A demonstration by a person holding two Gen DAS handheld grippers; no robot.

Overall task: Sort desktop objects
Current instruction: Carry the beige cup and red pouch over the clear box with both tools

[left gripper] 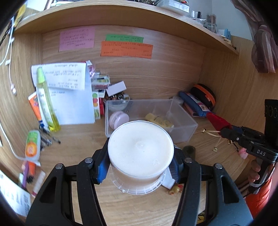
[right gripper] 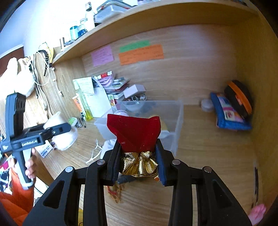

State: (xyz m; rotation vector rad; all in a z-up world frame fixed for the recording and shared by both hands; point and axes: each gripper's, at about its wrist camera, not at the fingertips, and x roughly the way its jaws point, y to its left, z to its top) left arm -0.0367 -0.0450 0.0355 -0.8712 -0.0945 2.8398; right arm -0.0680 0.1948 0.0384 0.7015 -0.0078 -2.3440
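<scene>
My left gripper (left gripper: 139, 167) is shut on a round white plastic tub (left gripper: 140, 150) and holds it above the desk, just in front of the clear plastic bin (left gripper: 184, 128). The tub also shows in the right wrist view (right gripper: 60, 135). My right gripper (right gripper: 138, 163) is shut on a red velvet pouch with a gold bottom (right gripper: 135, 133), held in front of the bin (right gripper: 175, 121). In the left wrist view the right gripper (left gripper: 224, 127) and red pouch (left gripper: 217, 120) are to the right of the bin. The bin holds a pink round case (left gripper: 118, 119) and a yellow item (left gripper: 159, 120).
A yellow-green bottle (left gripper: 46, 100), tubes and papers (left gripper: 69, 90) lean at the left. A black-and-orange case (left gripper: 205, 95) and a blue pouch (right gripper: 229, 114) sit in the right corner. Small gold clips (left gripper: 214, 148) and white ribbon (right gripper: 94, 153) lie on the desk. A shelf (left gripper: 121, 15) overhangs.
</scene>
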